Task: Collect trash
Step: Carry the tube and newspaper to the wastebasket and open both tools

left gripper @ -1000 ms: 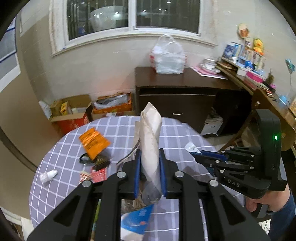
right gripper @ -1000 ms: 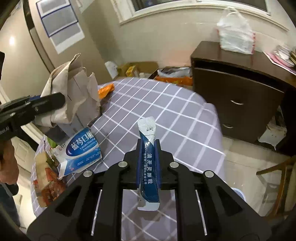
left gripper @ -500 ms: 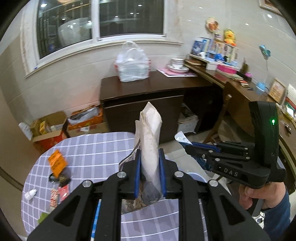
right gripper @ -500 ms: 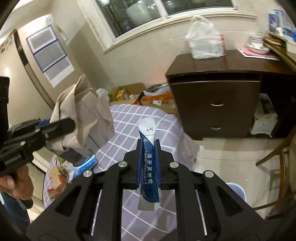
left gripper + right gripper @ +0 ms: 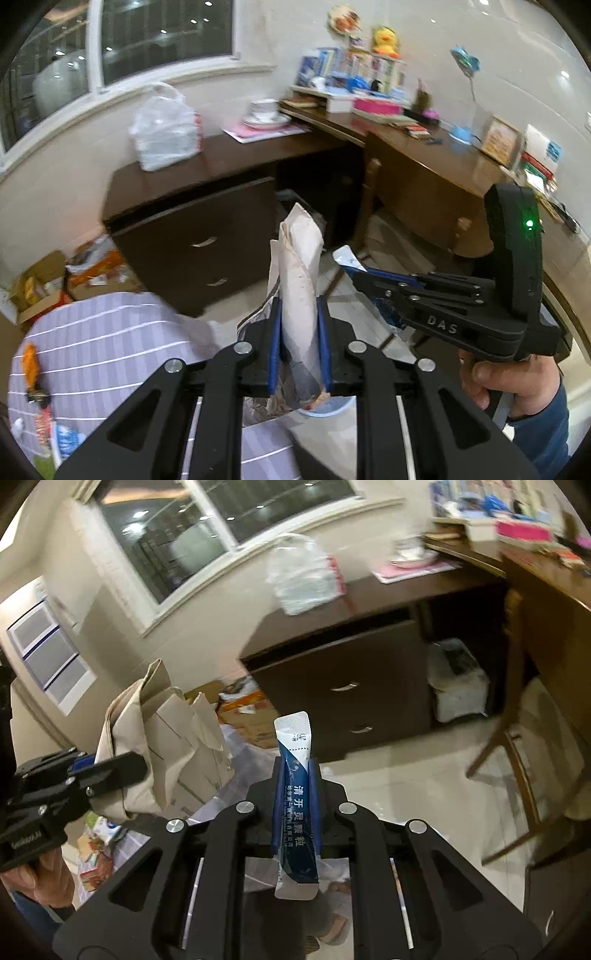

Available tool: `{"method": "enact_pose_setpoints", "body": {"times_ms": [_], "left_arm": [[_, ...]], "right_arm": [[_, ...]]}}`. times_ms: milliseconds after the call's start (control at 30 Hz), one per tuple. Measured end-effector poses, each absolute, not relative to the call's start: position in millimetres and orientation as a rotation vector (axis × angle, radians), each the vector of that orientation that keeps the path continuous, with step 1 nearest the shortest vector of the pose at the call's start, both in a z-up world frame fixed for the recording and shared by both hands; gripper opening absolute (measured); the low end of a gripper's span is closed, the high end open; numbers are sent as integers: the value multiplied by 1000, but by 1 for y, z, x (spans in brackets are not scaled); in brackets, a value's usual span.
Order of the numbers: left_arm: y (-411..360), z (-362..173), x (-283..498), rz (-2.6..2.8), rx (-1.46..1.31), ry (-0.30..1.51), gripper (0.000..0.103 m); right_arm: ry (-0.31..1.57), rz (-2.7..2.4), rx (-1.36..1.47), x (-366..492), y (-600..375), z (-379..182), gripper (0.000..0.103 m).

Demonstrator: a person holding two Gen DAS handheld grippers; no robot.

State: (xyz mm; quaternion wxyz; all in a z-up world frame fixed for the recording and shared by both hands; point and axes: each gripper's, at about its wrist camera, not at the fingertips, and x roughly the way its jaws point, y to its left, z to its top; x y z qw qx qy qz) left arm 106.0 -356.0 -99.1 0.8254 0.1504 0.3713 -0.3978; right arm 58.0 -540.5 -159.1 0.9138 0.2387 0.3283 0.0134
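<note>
1. Checked purple tablecloth (image 5: 110, 332) sat lower left in the left view; dark wood cabinet (image 5: 192, 229) behind it, blurred.
2. Left gripper (image 5: 299, 347) was clamped on a crumpled paper bag (image 5: 301, 280), centre frame.
3. Right gripper (image 5: 295, 805) was clamped on a blue sachet (image 5: 295, 805), centre frame.
4. Blue bin rim (image 5: 325, 408) was mostly hidden under the bag.

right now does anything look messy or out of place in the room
Yes. Small litter still lies scattered on the checked tablecloth, including an orange wrapper. Open cardboard boxes stuffed with wrappers sit on the floor beside the dark drawer cabinet. The desk by the wall is cluttered too.
</note>
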Motion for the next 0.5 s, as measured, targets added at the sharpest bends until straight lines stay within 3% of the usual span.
{"method": "enact_pose_setpoints", "body": {"times_ms": [500], "left_arm": [[-462, -267, 128, -900, 372, 1136, 17]], "right_arm": [[944, -126, 752, 60, -618, -326, 13]]}}
